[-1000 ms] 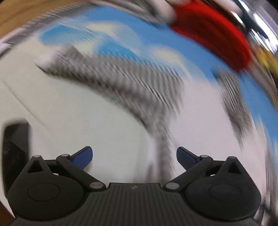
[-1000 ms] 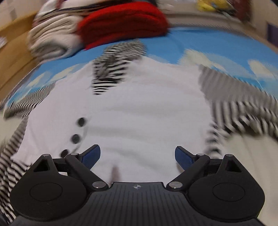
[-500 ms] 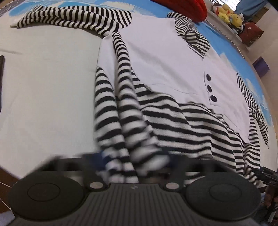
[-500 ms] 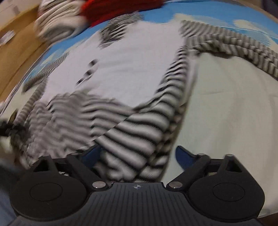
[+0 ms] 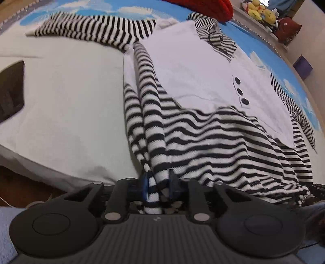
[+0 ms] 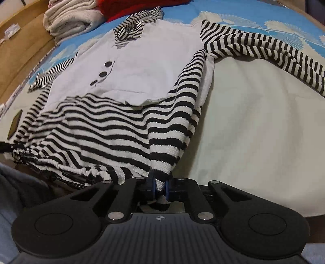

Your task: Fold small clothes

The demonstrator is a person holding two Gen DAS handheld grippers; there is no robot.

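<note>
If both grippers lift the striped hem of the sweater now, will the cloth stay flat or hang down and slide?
Probably floppy: the striped hem already bunches into folds where the left gripper and the right gripper pinch it. The middle would likely sag between them. The sweater is a knit lying on a sheet, so it should drag rather than slide freely.

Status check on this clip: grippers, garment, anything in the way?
Left gripper just closed, clamped on striped hem. Right gripper just closed, clamped on other hem corner. Striped sweater flat on bed, sleeves spread. Fold path unobstructed; red garment beyond collar.
</note>
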